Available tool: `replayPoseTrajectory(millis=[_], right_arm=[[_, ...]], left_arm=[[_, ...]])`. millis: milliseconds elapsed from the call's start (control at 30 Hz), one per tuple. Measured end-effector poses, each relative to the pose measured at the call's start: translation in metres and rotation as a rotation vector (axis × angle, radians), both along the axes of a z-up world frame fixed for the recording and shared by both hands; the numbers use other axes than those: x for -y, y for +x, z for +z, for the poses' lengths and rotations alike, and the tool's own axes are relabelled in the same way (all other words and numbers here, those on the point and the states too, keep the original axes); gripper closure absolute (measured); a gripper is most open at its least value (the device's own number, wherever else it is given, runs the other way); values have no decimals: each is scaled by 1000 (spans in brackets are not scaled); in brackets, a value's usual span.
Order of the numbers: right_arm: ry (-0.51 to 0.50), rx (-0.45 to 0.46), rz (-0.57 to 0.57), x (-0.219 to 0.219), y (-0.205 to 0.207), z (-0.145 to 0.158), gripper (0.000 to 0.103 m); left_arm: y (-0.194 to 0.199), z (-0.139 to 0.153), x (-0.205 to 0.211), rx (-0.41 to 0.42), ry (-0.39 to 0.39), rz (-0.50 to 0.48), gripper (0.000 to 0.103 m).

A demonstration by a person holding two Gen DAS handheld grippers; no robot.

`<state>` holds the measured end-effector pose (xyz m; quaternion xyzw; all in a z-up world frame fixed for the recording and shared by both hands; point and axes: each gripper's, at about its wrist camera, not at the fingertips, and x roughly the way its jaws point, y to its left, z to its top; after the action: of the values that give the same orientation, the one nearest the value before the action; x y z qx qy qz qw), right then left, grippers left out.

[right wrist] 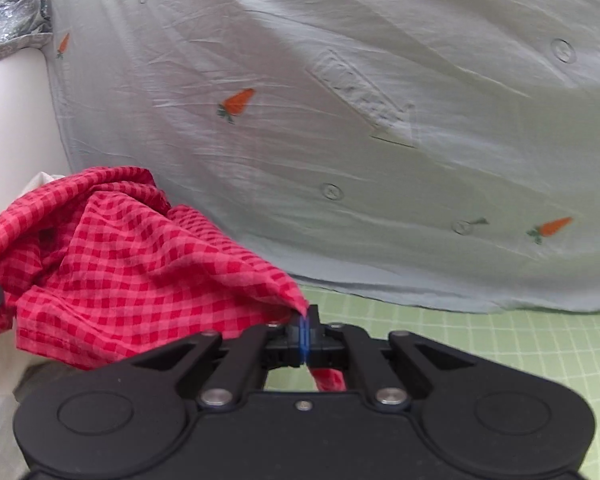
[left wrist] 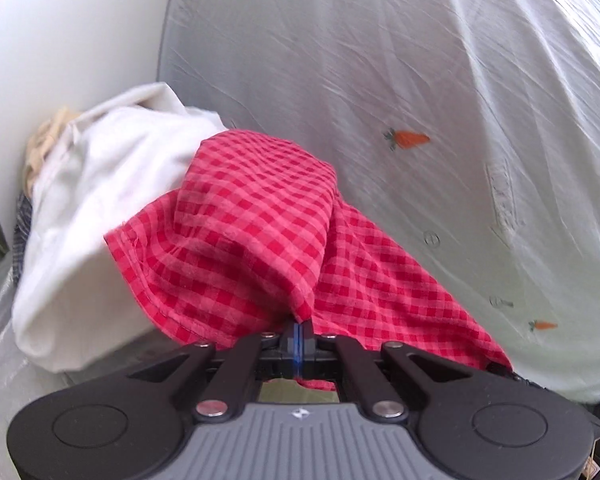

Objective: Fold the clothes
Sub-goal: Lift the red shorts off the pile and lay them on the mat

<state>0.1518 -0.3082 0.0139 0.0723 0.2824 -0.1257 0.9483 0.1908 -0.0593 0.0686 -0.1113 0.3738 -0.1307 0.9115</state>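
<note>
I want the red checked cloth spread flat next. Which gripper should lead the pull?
Probably right: both hold the red gingham cloth, but the right gripper faces bare sheet; the left gripper sits by the white pile.

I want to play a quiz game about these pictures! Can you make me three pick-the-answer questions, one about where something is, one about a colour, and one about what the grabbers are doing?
1. Where is the white cloth bundle?
A. left of the checked cloth
B. on the carrot sheet's far side
C. hanging from a gripper

2. What colour is the checked cloth?
A. blue
B. red and pink
C. yellow

3. How are both grippers' jaws?
A. wide open
B. shut on the checked cloth
C. shut on nothing

Answers:
1 A, the white cloth bundle lies left of the checked cloth.
2 B, its squares are red and pink.
3 B, the left gripper and right gripper each pinch its fabric.
</note>
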Motion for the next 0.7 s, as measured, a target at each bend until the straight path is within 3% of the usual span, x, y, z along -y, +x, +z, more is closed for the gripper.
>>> replayPoseTrajectory(millis=[167, 233, 333, 433, 500, 600, 700], right_arm=[[-79, -167, -181, 70, -84, -41, 102], [-87, -266, -263, 100, -123, -63, 102], [-51, -321, -311, 126, -168, -74, 102], [-7, -361, -347, 149, -211, -82, 100], [23, -388, -372, 164, -239, -88, 93], [63, -413, -399, 184, -277, -93, 71], [66, -385, -383, 191, -280, -90, 55]], left_arm=[[-58, -47, 59, -148, 52, -129, 102], [-79, -63, 77, -201, 79, -166, 99], [-108, -81, 100, -251, 124, -206, 98], [-129, -92, 119, -285, 147, -219, 84], [-141, -99, 131, -311, 152, -220, 78], [-147, -108, 149, -351, 176, -197, 71], [-152, -109, 165, -349, 190, -186, 62]])
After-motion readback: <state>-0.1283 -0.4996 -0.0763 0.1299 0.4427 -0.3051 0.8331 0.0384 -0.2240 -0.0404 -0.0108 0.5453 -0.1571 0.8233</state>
